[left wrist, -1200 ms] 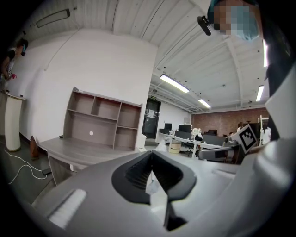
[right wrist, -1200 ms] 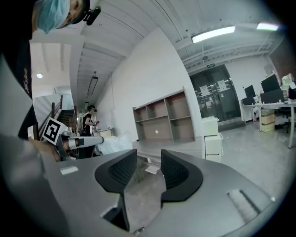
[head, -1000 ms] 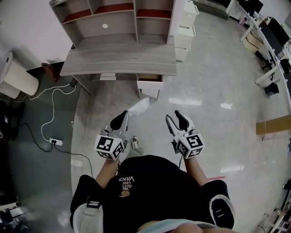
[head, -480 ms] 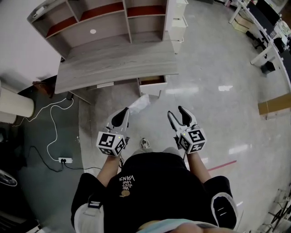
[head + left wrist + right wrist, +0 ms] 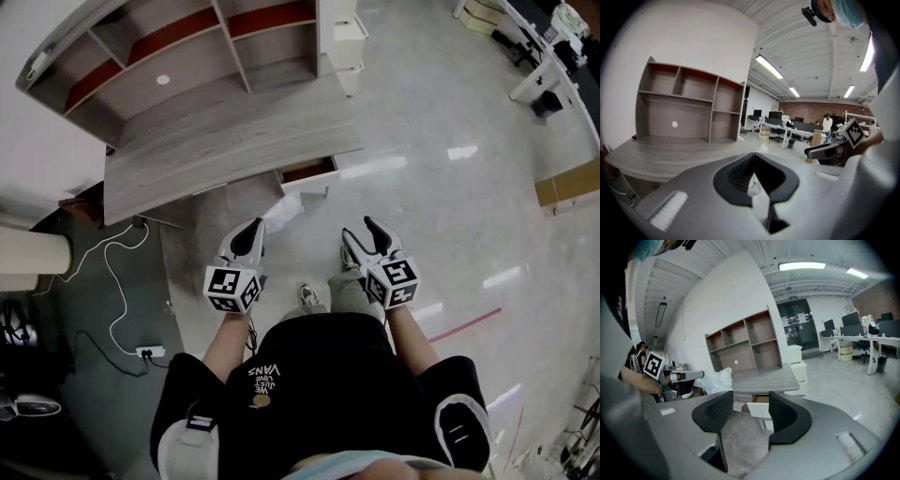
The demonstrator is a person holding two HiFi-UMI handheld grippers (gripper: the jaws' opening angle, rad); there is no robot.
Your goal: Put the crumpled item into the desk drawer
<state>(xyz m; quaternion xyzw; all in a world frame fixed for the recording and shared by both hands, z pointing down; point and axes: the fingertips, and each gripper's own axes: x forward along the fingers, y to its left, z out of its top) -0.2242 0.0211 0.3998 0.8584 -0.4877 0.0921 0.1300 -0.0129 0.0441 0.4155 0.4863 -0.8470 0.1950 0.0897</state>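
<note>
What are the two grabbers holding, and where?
The left gripper pinches a crumpled white item by its near edge; the rest sticks out past the tips. The right gripper holds nothing: its jaws have just been opening.

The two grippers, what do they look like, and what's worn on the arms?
Both the left gripper and right gripper have pale grey bodies, black ribbed pads, and a white cube with black square markers at the back. The person wears a black short-sleeved T-shirt.
</note>
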